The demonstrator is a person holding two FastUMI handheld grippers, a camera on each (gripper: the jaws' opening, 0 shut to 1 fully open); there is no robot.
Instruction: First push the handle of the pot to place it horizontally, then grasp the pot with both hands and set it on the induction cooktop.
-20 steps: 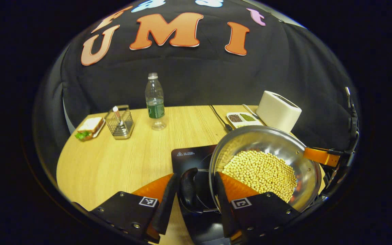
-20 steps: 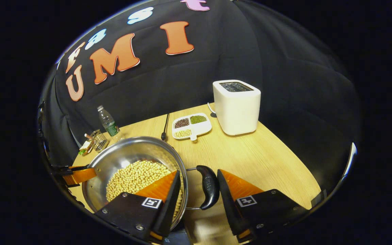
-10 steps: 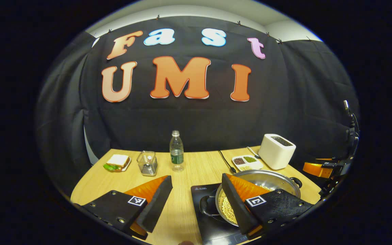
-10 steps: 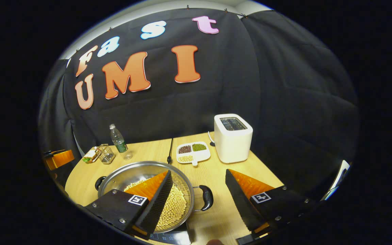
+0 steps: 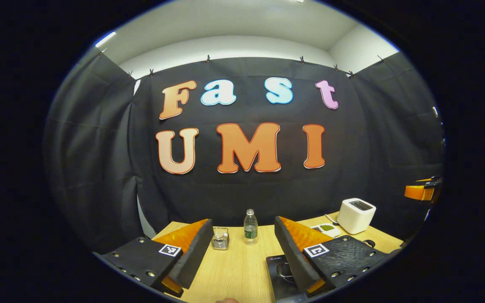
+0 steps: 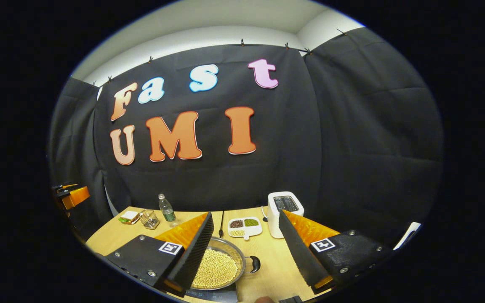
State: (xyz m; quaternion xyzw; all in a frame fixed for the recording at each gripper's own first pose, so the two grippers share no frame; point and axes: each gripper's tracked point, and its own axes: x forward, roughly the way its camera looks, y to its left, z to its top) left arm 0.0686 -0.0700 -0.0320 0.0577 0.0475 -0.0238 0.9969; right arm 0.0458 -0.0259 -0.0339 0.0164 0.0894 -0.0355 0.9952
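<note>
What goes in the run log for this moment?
phase: released | pot: on induction cooktop, holds beans | left gripper: open, raised | right gripper: open, raised

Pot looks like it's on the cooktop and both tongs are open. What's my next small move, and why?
Probably just hold both tongs clear. The pot of beans sits on the induction cooktop. The right tongs and left tongs are open, with nothing in them, so no regrasp seems needed.
</note>
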